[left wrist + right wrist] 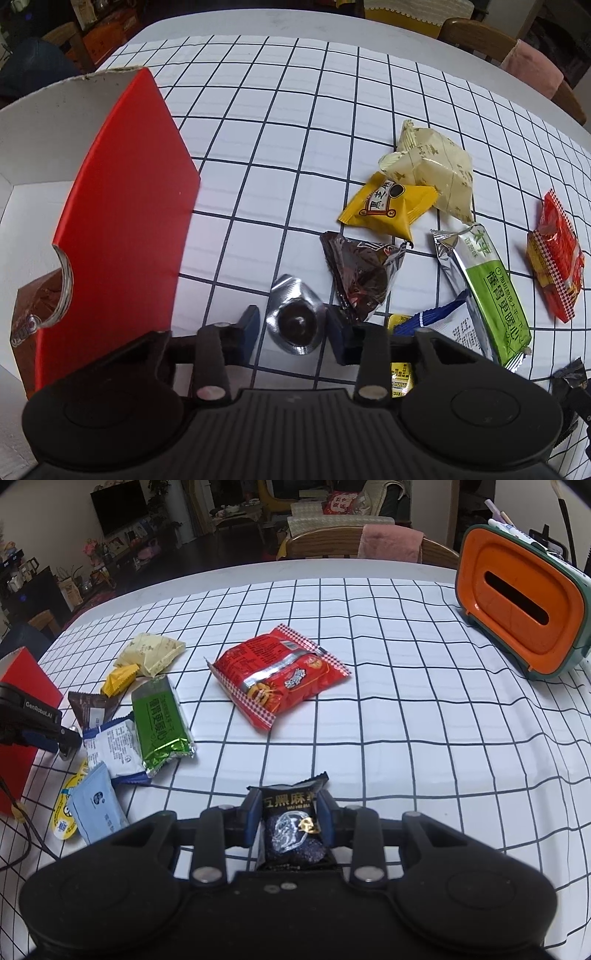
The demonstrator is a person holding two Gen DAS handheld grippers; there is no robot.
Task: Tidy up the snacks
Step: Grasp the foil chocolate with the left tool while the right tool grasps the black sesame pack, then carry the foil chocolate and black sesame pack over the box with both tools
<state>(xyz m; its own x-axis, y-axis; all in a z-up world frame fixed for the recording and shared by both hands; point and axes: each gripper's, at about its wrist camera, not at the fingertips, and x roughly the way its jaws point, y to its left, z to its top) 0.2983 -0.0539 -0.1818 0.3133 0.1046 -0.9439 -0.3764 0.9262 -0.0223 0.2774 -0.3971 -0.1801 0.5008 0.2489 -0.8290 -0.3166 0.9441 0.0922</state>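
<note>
I am mid-sort. My right tool (pixel 288 818) is clamped on the black sesame packet (pixel 291 834) near the bench's front edge. My left tool (pixel 291 328) stands open astride a foil-wrapped chocolate (pixel 295 325) beside the red box (pixel 122 229); next it must close, lift and drop it in.

Right gripper (pixel 289 821) clamped tight on a black sesame snack packet (pixel 293 830), pads squeezing both sides, hovering over the checkered table (pixel 406 720). Further out, a big red snack bag (pixel 280 675) lying flat by itself, with a messy pile off to the left: green bar (pixel 159 720), white-and-blue packet (pixel 114 751), light blue pack (pixel 98 805), dark brown wrapper (pixel 90 707), yellow one (pixel 120 679) and a cream one (pixel 151 653). Left gripper (pixel 68 740) poking in from the left edge in front of a red box (pixel 22 686), plus an orange-and-green container (pixel 521 605) up on the far right.
</note>
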